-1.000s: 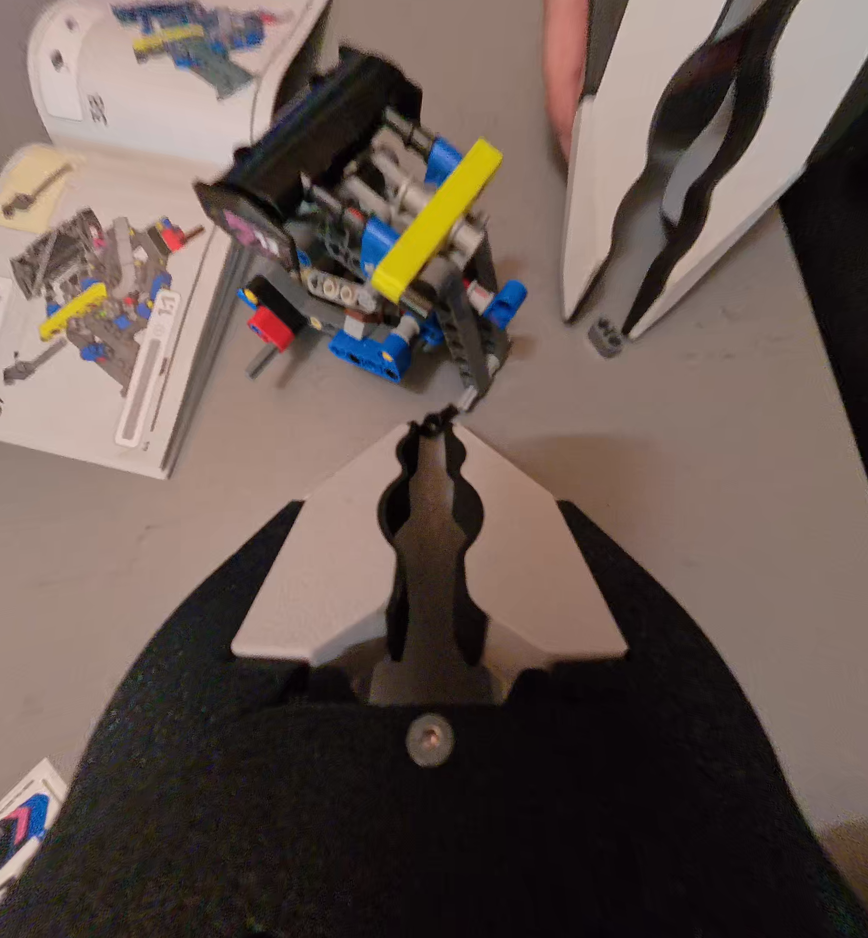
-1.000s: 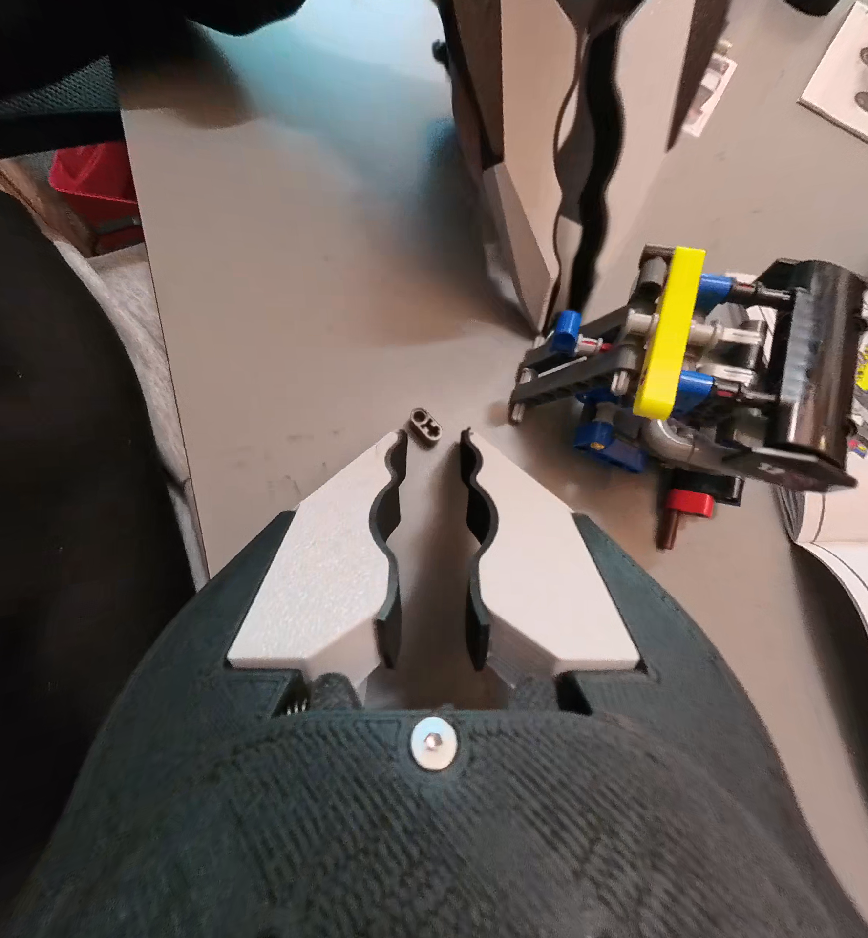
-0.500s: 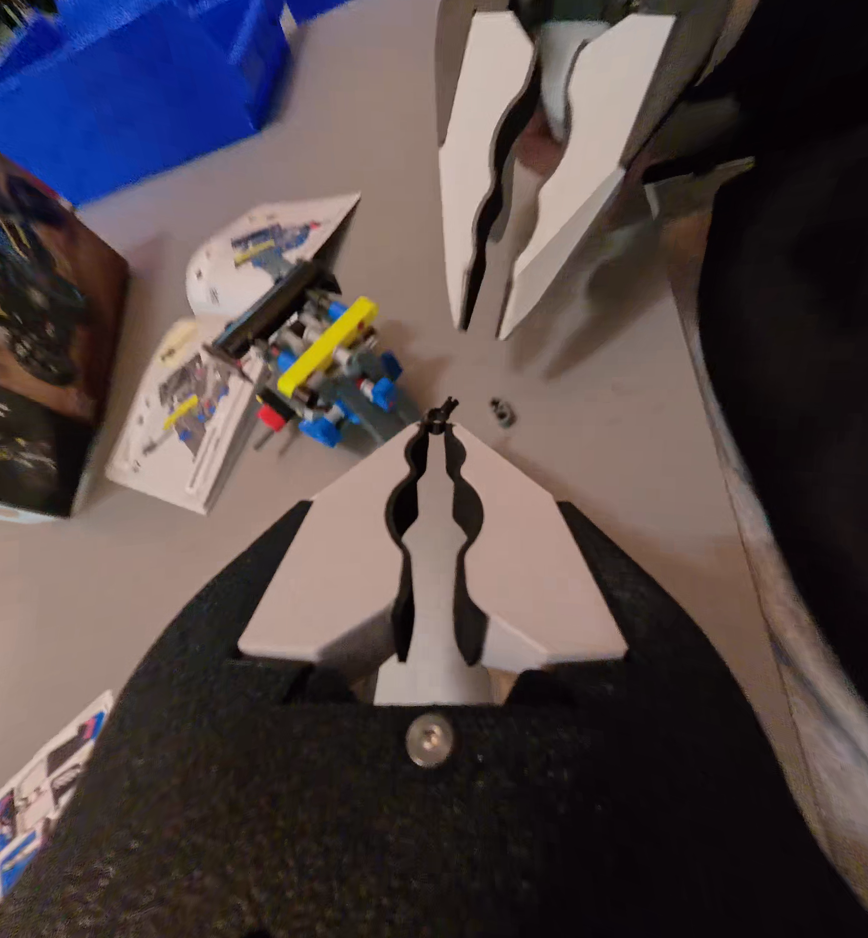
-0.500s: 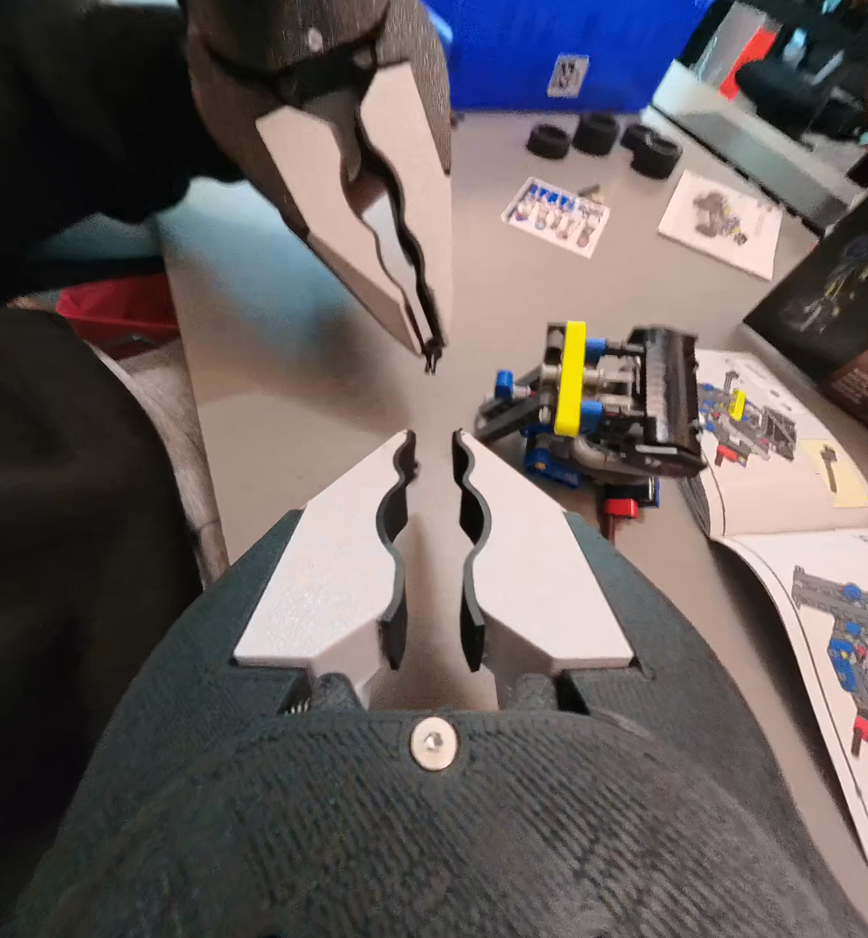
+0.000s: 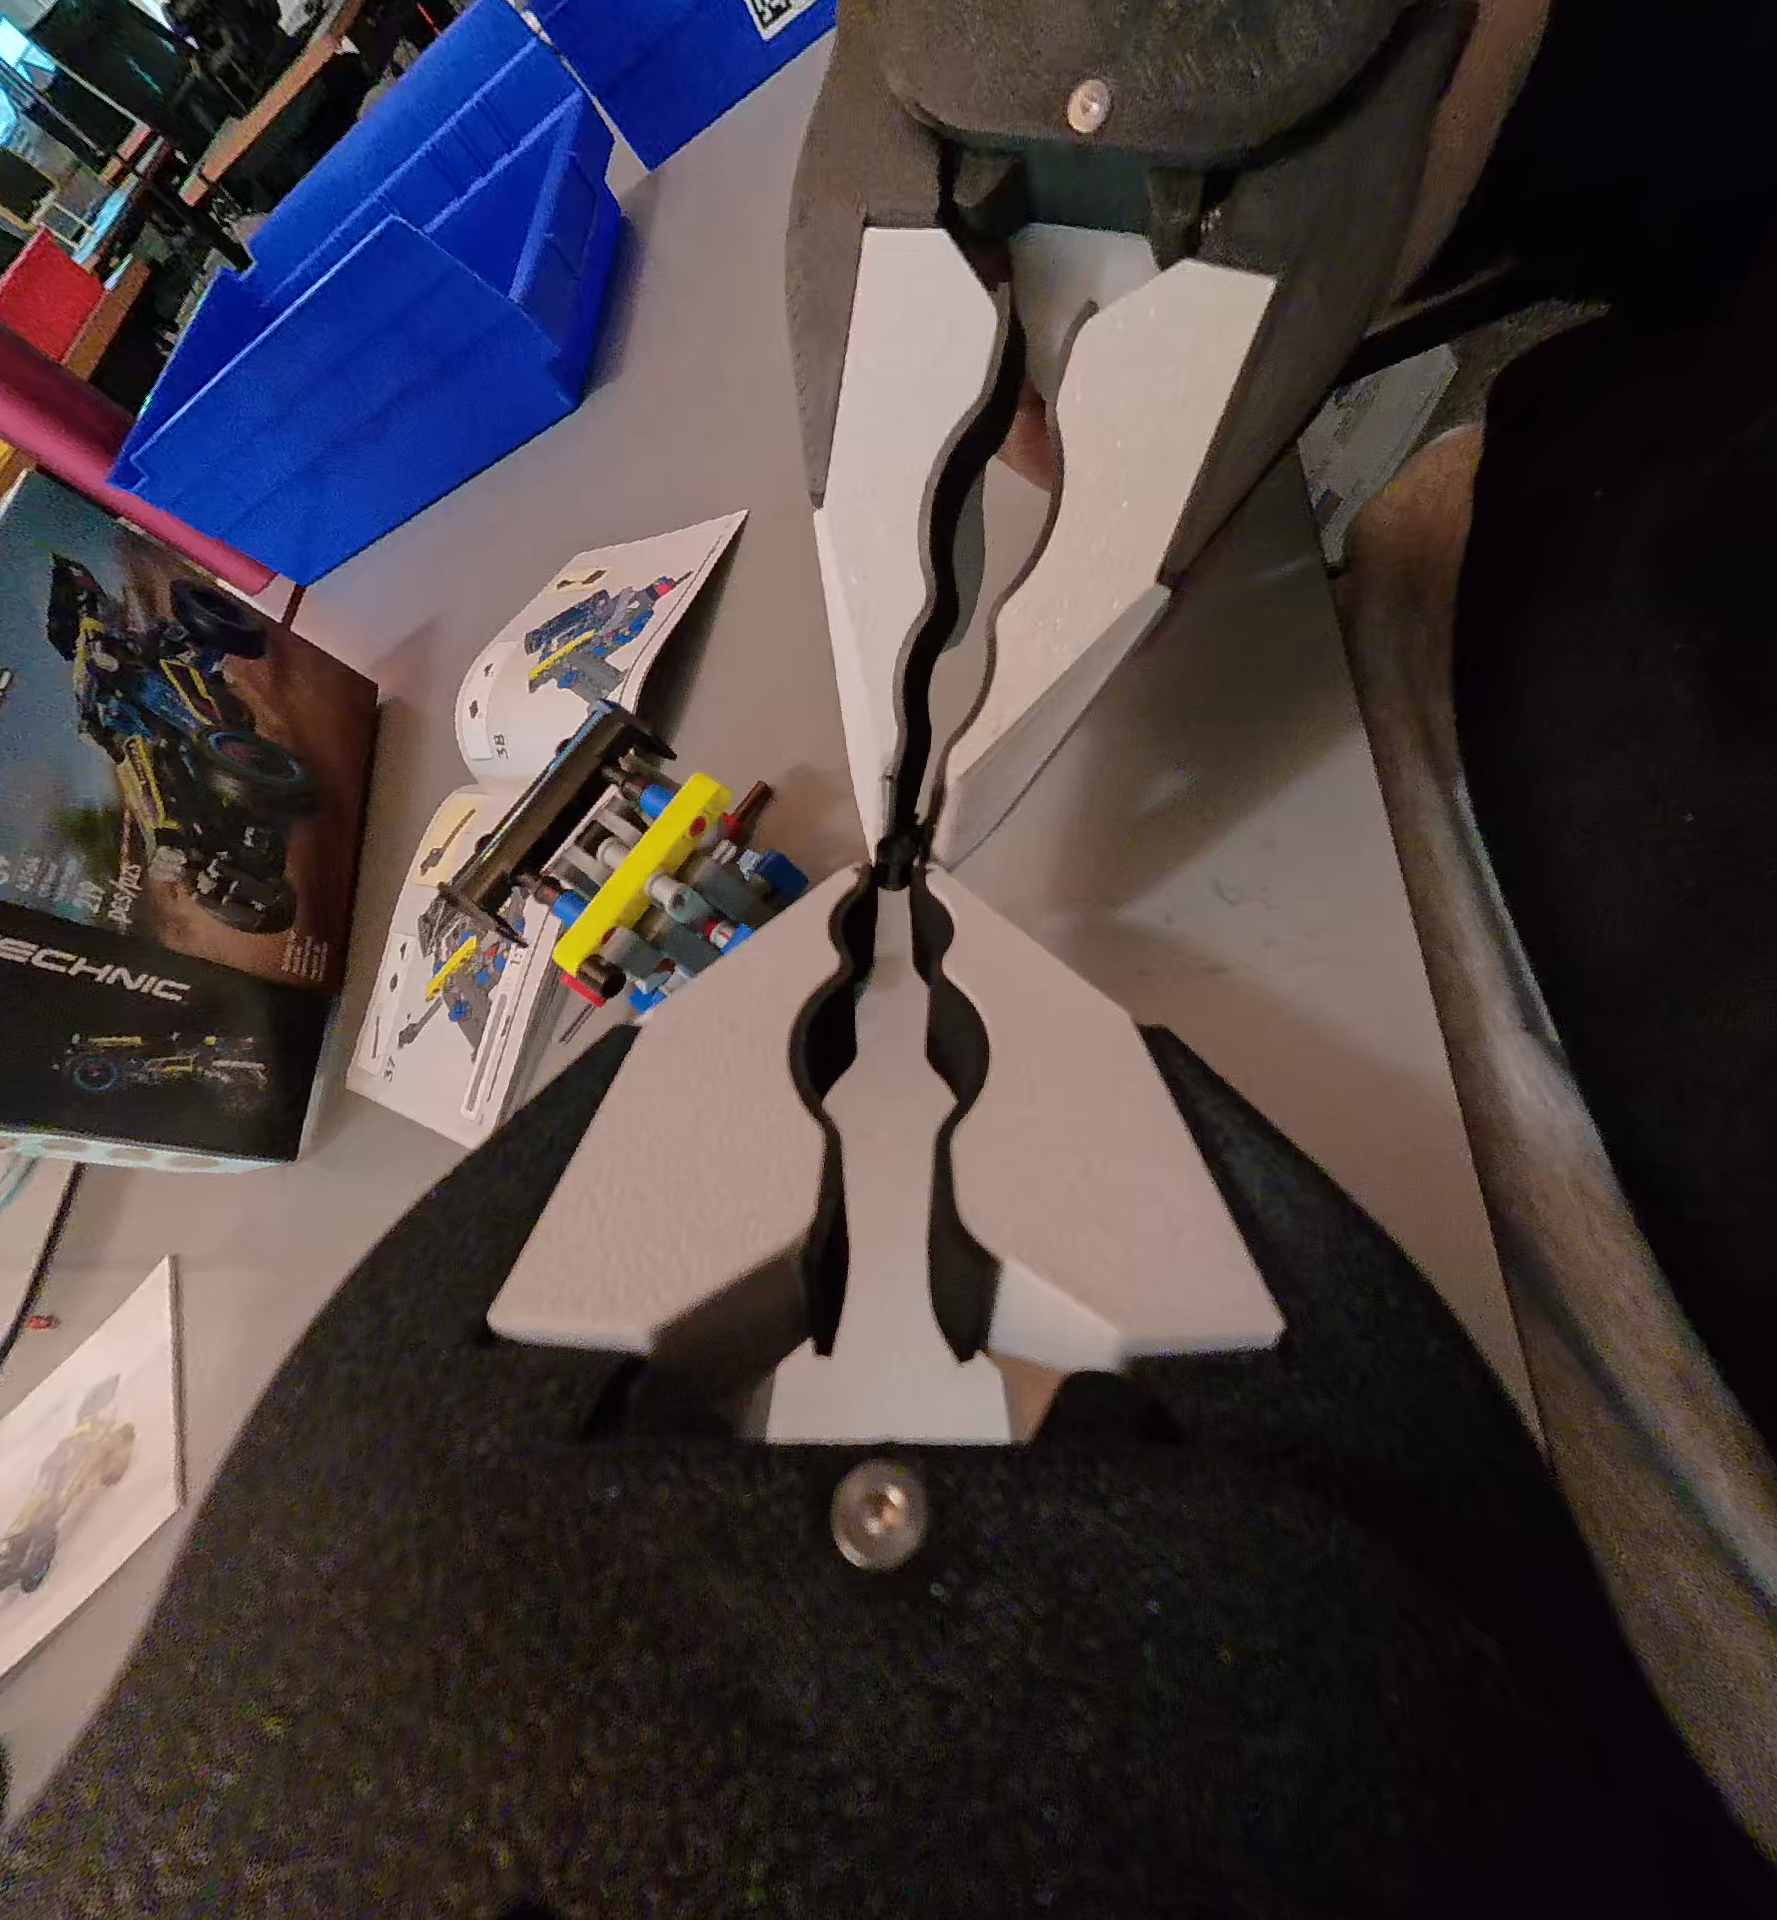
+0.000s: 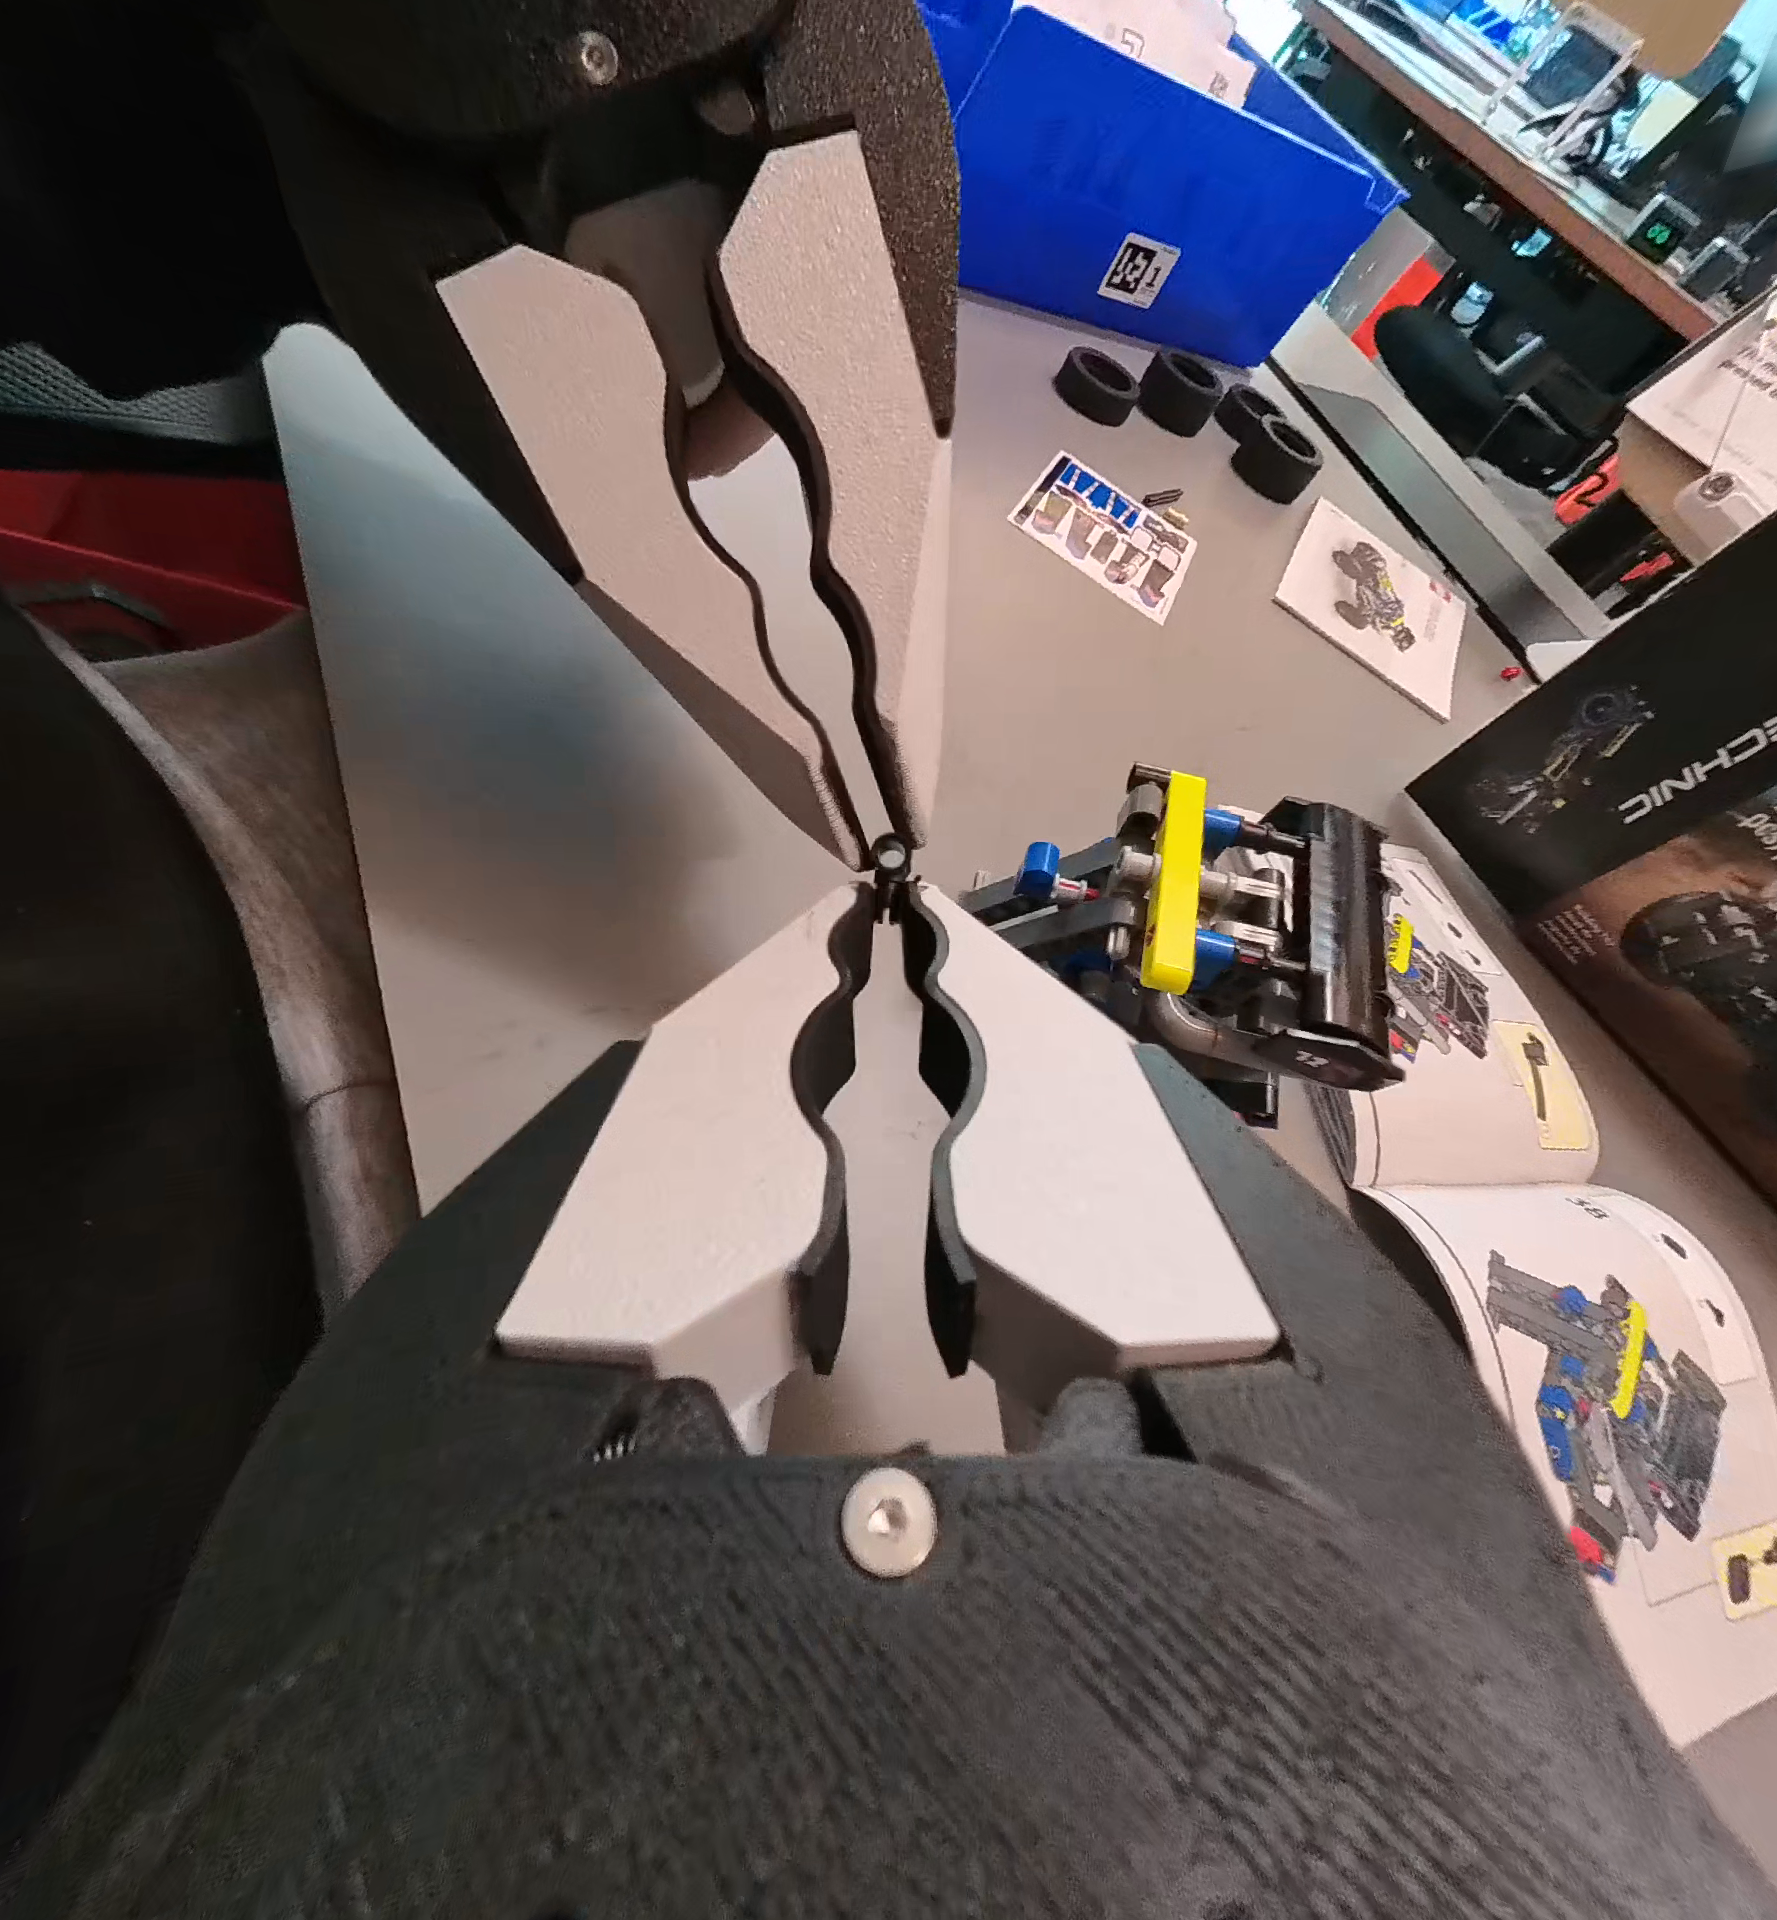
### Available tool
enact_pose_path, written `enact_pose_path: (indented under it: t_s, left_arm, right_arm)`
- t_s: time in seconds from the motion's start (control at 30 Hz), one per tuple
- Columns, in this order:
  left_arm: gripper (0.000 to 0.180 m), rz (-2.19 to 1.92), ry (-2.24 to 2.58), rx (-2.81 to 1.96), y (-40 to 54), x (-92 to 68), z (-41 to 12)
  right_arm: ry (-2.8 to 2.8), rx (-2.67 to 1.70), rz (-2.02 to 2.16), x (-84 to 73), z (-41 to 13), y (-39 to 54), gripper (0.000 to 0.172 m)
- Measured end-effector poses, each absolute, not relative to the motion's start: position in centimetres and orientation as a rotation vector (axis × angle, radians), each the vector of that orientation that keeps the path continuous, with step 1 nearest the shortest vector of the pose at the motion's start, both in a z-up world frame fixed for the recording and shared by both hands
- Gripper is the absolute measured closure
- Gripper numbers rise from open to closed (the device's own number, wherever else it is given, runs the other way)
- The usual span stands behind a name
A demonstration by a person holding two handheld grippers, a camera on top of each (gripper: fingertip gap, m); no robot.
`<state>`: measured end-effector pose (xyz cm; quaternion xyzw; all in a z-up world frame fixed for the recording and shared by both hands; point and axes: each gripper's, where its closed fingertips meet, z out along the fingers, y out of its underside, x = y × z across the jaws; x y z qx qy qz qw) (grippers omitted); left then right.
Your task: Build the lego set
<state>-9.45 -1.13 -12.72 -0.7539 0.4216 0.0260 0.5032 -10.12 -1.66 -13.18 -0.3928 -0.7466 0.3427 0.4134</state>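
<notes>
Tiny black pin (image 6: 890,854), ring-ended, pinched between left gripper (image 5: 892,871) and right gripper (image 6: 892,902), both clenched on it tip to tip above bench (image 6: 510,790); yellow-beamed brick model (image 6: 1279,925) beside.

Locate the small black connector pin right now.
The small black connector pin is pinched between both grippers' meeting tips, above the grey table, just left of the yellow-beamed brick assembly in the right wrist view.

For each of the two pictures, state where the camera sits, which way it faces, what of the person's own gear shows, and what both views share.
Left wrist view: on the left gripper, facing along its fingers toward the right gripper, blue bins beyond.
Right wrist view: on the right gripper, facing the left gripper, black tyres beyond.
Shared: small black pin between both tips, brick model, open booklet, grey table.
</notes>
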Motion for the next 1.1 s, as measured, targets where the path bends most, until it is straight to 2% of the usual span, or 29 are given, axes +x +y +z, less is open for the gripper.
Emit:
enact_pose_path:
  t_s: [0.17,0.37,0.63,0.73,1.1]
  left_arm:
    - [0.176,-0.122,0.873,-1.860,-1.4,-9.4,-12.2]
    - [0.163,-0.406,0.704,-1.921,-2.0,-9.1,-12.1]
    - [0.166,-0.654,0.533,-1.911,-1.9,-8.9,-11.1]
    - [0.174,-0.676,0.501,-1.931,-1.7,-9.0,-11.2]
    - [0.175,-0.588,0.445,-2.039,-1.0,-9.2,-12.6]
  right_arm:
    - [-1.819,-0.862,0.788,-10.3,-12.6,-1.4,0.170]
    - [-1.745,-0.695,0.628,-10.5,-11.7,-1.1,0.171]
    - [-1.740,-0.611,0.564,-10.6,-11.6,-1.6,0.171]
    - [-1.741,-0.574,0.540,-10.5,-11.6,-1.7,0.171]
    - [-1.791,-0.538,0.385,-10.7,-13.0,-1.2,0.170]
